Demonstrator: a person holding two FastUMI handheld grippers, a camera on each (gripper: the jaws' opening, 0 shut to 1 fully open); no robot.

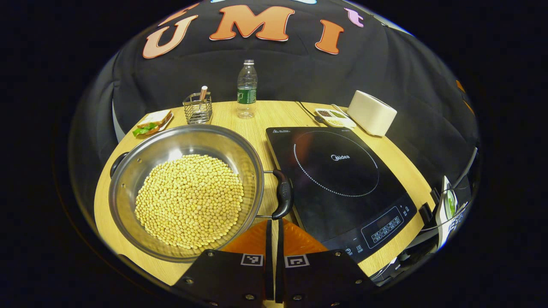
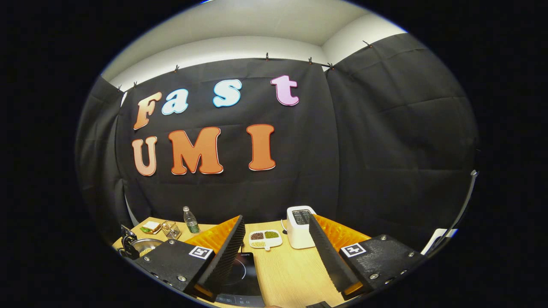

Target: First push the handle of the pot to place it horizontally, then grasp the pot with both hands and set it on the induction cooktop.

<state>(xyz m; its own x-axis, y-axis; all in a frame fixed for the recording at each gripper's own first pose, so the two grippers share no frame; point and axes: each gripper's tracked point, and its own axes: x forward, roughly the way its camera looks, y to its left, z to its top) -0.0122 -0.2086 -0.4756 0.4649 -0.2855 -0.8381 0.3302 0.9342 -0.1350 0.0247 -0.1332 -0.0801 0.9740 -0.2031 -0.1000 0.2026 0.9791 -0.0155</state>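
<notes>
Pot (image 1: 186, 192) full of soybeans sits on the wooden table (image 1: 274, 113) just left of the induction cooktop (image 1: 338, 184), not on it yet — its near handle (image 1: 283, 194) lies out sideways by the cooktop's edge, so the push step looks done or nearly so. Left gripper (image 1: 272, 237) sits just below that handle, jaws pressed together on nothing. Right gripper (image 2: 276, 248) hangs high over the cooktop side, jaws spread wide — the two-handed grasp and lift are all left.

Pot (image 1: 186, 188) left of cooktop (image 1: 342, 184) — bottle (image 1: 247, 90) behind both
</notes>
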